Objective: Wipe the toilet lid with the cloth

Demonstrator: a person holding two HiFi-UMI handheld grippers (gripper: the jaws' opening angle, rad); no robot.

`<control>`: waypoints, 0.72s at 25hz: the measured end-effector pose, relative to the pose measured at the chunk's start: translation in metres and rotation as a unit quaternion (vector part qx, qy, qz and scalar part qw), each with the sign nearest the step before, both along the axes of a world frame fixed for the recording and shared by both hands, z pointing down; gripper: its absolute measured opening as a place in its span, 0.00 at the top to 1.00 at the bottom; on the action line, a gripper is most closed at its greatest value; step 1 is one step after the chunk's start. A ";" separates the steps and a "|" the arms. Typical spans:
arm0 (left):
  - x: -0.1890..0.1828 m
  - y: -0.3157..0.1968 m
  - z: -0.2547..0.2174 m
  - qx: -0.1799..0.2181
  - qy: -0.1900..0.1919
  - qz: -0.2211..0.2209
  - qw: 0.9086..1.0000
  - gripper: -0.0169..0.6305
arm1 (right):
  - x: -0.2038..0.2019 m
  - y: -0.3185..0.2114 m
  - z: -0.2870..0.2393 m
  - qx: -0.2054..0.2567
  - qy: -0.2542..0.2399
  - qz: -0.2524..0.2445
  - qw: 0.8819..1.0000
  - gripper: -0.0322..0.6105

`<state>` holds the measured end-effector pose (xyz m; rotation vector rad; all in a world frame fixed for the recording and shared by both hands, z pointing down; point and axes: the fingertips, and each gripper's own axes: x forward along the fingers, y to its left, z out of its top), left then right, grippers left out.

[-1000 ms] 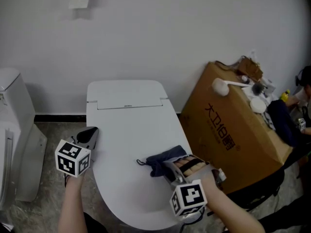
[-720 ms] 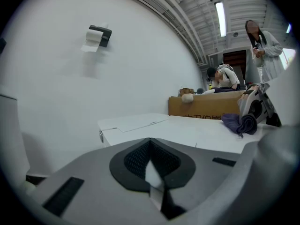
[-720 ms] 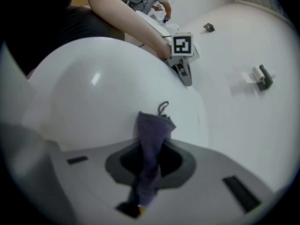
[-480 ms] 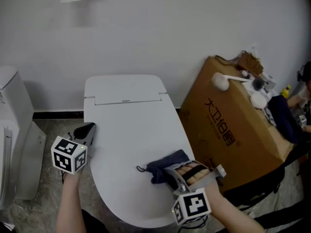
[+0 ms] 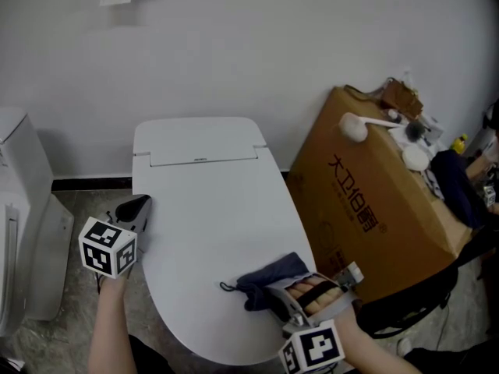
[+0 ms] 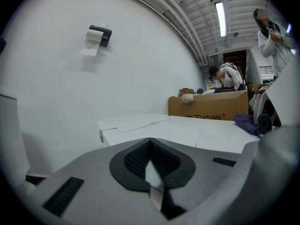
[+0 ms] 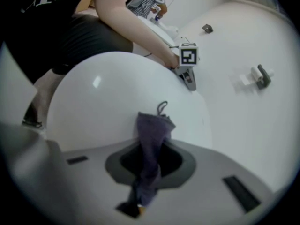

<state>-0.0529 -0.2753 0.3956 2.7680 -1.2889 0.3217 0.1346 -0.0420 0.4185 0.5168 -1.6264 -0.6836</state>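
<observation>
Right gripper (image 5: 274,296) fingers clamp cloth (image 5: 269,275) at toilet lid (image 5: 207,209) front-right edge; left gripper (image 5: 135,210) fingers closed, empty, beside left rim.

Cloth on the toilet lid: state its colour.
The cloth is a plain dark navy-purple with no pattern. It shows best in the right gripper view.

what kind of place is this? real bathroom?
Probably a bathroom mock-up inside a workshop, not a home bathroom. A closed toilet stands against a white wall with a paper roll holder, but a cardboard box stands beside it, under a bare industrial ceiling with a strip light.
</observation>
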 end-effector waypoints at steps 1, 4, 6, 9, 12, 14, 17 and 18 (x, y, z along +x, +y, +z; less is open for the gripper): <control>0.000 0.000 0.000 0.000 -0.001 0.000 1.000 0.95 | 0.000 0.003 0.000 -0.001 -0.002 0.000 1.000 0.85; 0.000 0.001 0.000 0.001 -0.003 0.000 1.000 0.95 | 0.000 0.010 0.000 -0.004 -0.010 0.003 1.000 0.85; 0.000 0.001 0.000 0.001 -0.005 0.000 1.000 0.95 | -0.001 0.014 0.000 -0.003 -0.013 0.005 1.000 0.85; 0.000 0.001 0.001 0.000 -0.005 0.000 1.000 0.95 | 0.000 0.016 -0.003 -0.003 -0.020 0.008 1.000 0.85; 0.000 0.001 0.000 0.001 -0.007 -0.001 1.000 0.95 | 0.001 0.016 -0.006 -0.004 -0.029 0.013 0.999 0.85; 0.000 0.001 0.000 0.002 -0.009 -0.001 1.000 0.95 | 0.002 0.016 -0.008 -0.005 -0.036 0.016 0.999 0.85; 0.000 0.001 0.001 0.001 -0.010 -0.001 1.000 0.95 | 0.005 0.019 -0.011 -0.007 -0.047 0.021 0.999 0.85; 0.001 0.001 0.001 0.001 -0.010 -0.002 1.000 0.95 | 0.006 0.020 -0.012 -0.008 -0.051 0.023 0.998 0.85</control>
